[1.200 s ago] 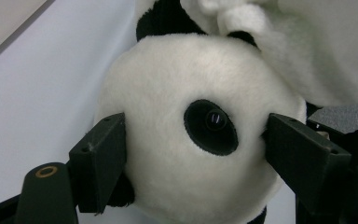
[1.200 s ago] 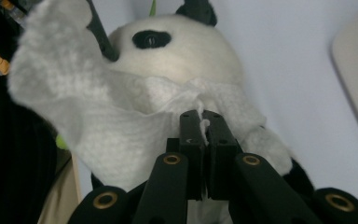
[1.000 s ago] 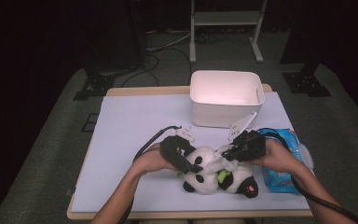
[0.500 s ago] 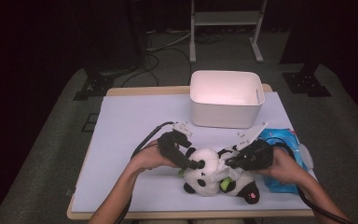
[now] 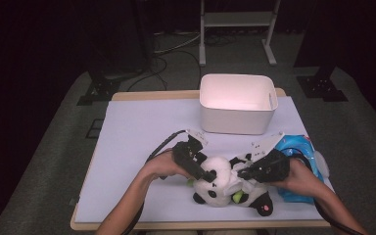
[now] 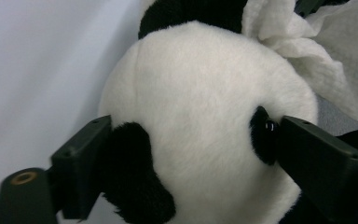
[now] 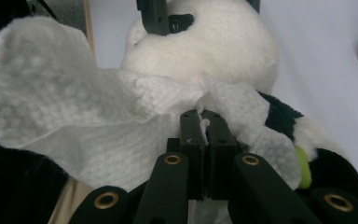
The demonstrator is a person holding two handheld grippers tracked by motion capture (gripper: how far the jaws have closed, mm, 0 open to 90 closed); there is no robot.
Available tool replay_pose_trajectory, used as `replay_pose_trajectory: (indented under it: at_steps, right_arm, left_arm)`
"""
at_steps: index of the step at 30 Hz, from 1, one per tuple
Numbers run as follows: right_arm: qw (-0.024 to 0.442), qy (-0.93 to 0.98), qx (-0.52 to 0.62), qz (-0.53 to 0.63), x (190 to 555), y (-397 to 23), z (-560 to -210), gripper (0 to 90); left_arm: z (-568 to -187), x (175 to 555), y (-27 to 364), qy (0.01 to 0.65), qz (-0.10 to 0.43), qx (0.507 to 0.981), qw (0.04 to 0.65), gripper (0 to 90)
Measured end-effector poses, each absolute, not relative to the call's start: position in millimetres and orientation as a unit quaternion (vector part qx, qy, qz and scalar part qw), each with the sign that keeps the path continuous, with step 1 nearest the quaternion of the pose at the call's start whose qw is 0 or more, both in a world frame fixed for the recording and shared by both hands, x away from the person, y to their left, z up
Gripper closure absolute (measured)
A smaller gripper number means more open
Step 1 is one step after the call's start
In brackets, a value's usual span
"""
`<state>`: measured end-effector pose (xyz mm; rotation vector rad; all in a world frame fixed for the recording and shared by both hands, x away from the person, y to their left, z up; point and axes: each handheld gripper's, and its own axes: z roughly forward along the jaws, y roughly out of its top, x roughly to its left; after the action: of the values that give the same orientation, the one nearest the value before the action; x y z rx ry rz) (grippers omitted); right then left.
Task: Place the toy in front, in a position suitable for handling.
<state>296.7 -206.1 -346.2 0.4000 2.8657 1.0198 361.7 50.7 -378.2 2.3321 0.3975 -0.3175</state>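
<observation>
Your left hand-held gripper (image 6: 186,140) clamps the head of the plush panda (image 5: 225,183), one jaw at each side of the face; its jaws have just been closing on the head. The panda lies on the worktop (image 5: 142,127), near its front edge. Your right hand-held gripper (image 7: 204,123) is closed on a white wipe (image 7: 74,126) draped against the panda's neck.
</observation>
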Motion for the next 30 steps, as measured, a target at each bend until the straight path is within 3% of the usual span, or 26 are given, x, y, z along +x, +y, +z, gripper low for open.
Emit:
replay_pose_trajectory:
  at_steps: [4,16,18,30]
  right_arm:
    - [0.044,0.932,0.133,0.335,301,-204,-342,86.9]
    - [0.063,0.925,0.130,0.352,321,-200,-322,86.9]
    - [0.066,0.923,0.131,0.355,323,-198,-316,86.9]
    - [0.079,0.919,0.131,0.362,341,-180,-304,86.8]
  left_arm:
    - [-374,364,56,0.152,-0.111,0.902,0.389,29.0]
    - [-328,367,65,0.094,-0.007,0.924,0.372,33.9]
    - [-324,366,70,0.086,-0.008,0.921,0.380,41.0]
    - [-340,356,81,0.075,-0.002,0.918,0.390,39.2]
